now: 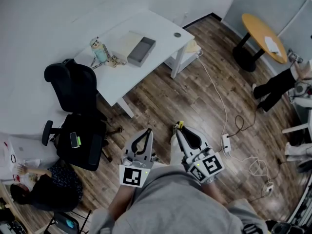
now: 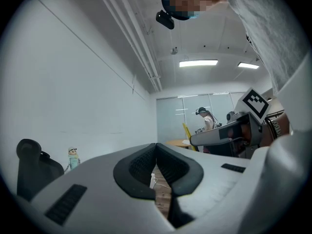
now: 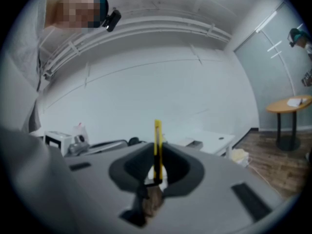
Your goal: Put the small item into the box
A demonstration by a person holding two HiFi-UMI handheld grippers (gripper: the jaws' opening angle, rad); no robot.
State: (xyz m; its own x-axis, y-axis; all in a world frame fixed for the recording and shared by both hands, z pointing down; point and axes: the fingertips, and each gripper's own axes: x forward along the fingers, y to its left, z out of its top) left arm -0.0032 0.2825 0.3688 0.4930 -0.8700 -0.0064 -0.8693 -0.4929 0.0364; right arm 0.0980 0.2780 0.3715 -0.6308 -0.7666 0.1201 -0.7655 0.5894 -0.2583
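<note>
A grey open box [image 1: 141, 51] lies on the white desk [image 1: 161, 30] far ahead of me, next to a flat pale lid and a small figurine [image 1: 99, 50]. My right gripper [image 1: 178, 127] is held at waist height over the wooden floor, shut on a thin yellow and black item [image 3: 157, 145] that sticks up between the pads [image 3: 146, 167]. The desk and box [image 3: 195, 143] show small beyond it. My left gripper [image 1: 147, 131] hangs beside it, jaws together with nothing in them; its pads [image 2: 139, 167] meet at the tip.
A black office chair [image 1: 75, 116] stands between me and the desk's left end. A power strip [image 1: 226, 143] and cables trail over the floor at right. A round wooden table [image 1: 263, 30] and a seated person's legs [image 1: 275, 87] are far right; another person [image 1: 44, 184] sits at lower left.
</note>
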